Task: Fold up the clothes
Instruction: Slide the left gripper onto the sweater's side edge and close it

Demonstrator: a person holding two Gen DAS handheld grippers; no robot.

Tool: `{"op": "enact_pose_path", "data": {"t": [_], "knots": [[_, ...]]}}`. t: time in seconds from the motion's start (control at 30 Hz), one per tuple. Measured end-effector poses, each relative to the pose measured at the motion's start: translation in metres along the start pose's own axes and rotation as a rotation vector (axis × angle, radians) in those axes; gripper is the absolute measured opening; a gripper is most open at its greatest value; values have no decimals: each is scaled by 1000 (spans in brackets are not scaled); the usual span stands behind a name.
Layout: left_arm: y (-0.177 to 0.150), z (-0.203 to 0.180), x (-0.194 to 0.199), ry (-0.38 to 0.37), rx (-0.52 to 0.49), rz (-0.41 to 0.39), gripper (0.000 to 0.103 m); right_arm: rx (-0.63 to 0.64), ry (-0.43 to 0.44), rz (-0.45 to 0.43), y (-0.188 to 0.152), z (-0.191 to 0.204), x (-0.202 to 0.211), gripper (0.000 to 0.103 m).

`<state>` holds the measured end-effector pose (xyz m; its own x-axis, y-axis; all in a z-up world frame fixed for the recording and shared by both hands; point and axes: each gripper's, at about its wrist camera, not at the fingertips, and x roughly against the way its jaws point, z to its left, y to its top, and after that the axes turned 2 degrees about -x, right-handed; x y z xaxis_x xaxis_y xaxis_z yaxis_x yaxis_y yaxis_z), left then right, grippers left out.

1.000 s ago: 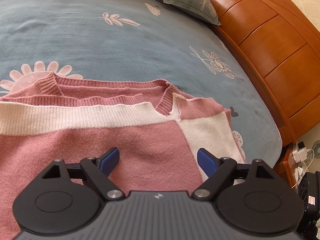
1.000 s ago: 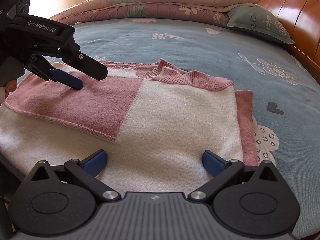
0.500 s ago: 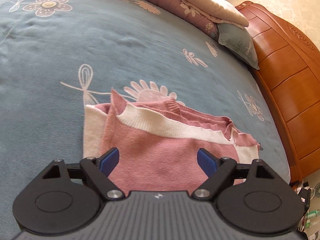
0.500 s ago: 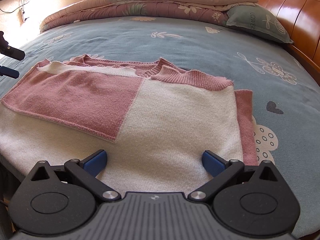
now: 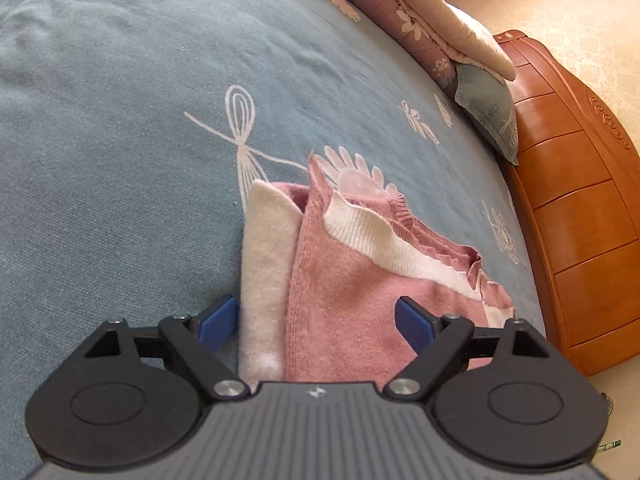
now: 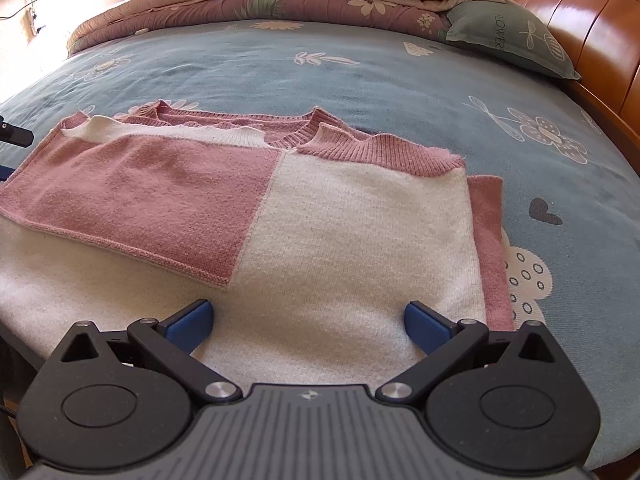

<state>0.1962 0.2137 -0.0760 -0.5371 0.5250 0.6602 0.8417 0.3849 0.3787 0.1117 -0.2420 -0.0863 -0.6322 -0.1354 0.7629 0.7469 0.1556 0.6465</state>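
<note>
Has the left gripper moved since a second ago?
Yes. In the right wrist view the left gripper has withdrawn leftward off the sweater to the frame's edge.

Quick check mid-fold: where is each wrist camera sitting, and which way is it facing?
Left wrist: on the left tool, angled down at the sweater's left edge; its open blue fingers show.
Right wrist: on the right tool, low over the sweater's near hem, facing the pillow; open fingers show.
Shared: sweater, blue bedspread, pillow, wooden headboard.
</note>
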Motion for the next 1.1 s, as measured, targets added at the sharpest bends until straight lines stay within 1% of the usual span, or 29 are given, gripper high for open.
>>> {"op": "enact_pose_path", "data": {"t": [0.07, 0.17, 0.23, 0.37, 0.47, 0.53, 0.67, 0.7, 0.83, 0.97, 1.03, 1.1], "knots": [[10, 2, -9, -51, 34, 8, 88, -2, -2, 8, 1, 0, 0, 103], [13, 2, -14, -88, 16, 46, 90, -3, -4, 9, 1, 0, 0, 103], [10, 5, -11, -120, 24, 79, 90, 0, -5, 9, 0, 1, 1, 103], [-8, 14, 1, -185, 55, 145, 91, 9, 2, 16, 1, 0, 1, 103], [-10, 13, 2, -198, 34, 162, 91, 10, 1, 20, 2, 0, 0, 103], [-3, 11, -4, -207, 26, 162, 91, 9, -2, 24, 3, 1, 0, 103], [14, 8, -22, -234, 46, 143, 91, 7, -7, 34, 5, 1, -1, 103], [17, 6, -24, -237, 46, 143, 93, 7, -7, 34, 5, 1, -1, 103], [6, 5, -19, -254, 34, 168, 93, 12, -3, 28, 3, 1, -1, 103], [-11, 14, -7, -303, 39, 228, 92, 22, 7, 19, 2, -1, 0, 103], [-7, 16, -10, -312, 47, 230, 91, 21, 6, 21, 2, 0, -1, 103], [4, 11, -19, -306, 35, 219, 91, 18, 0, 24, 3, 1, -1, 103]]}}
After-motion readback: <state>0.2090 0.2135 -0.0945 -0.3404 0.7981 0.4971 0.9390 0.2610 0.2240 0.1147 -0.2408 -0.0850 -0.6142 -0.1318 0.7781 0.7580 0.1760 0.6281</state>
